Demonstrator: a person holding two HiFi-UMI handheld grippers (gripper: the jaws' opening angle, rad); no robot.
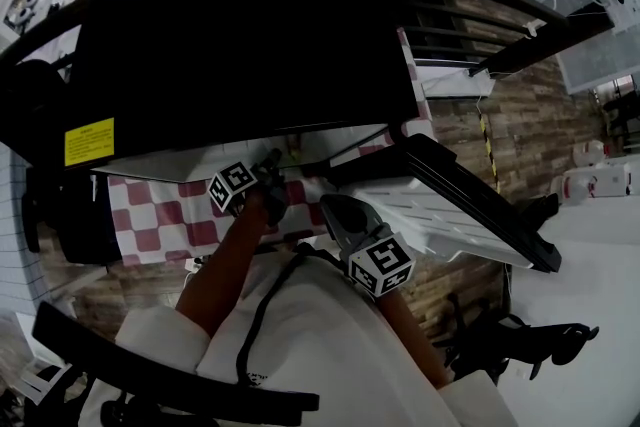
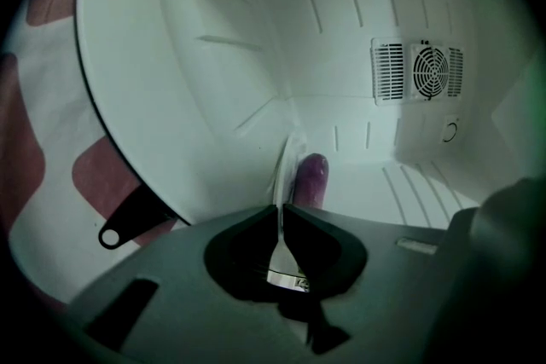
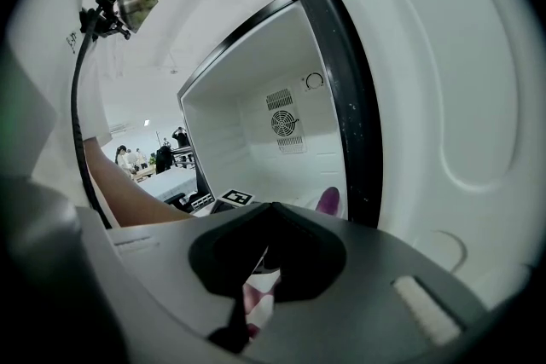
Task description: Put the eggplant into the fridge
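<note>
The purple eggplant (image 2: 312,177) stands on the white floor of the open fridge (image 2: 213,81), and it also shows as the eggplant (image 3: 328,200) beside the door edge in the right gripper view. A thin clear plastic film (image 2: 284,162) runs from it back between the jaws of my left gripper (image 2: 280,207), which is shut on that film. From the head view, the left gripper (image 1: 272,161) reaches into the fridge opening. My right gripper (image 3: 270,207) hangs outside by the door, jaws together with nothing in them; it is the right gripper (image 1: 336,211) lower down in the head view.
The fridge door (image 3: 444,98) stands open on the right, its black seal (image 3: 337,89) close to my right gripper. A fan grille (image 2: 429,71) sits on the fridge's back wall. A red-and-white checked cloth (image 1: 150,215) lies under the fridge. People stand far behind.
</note>
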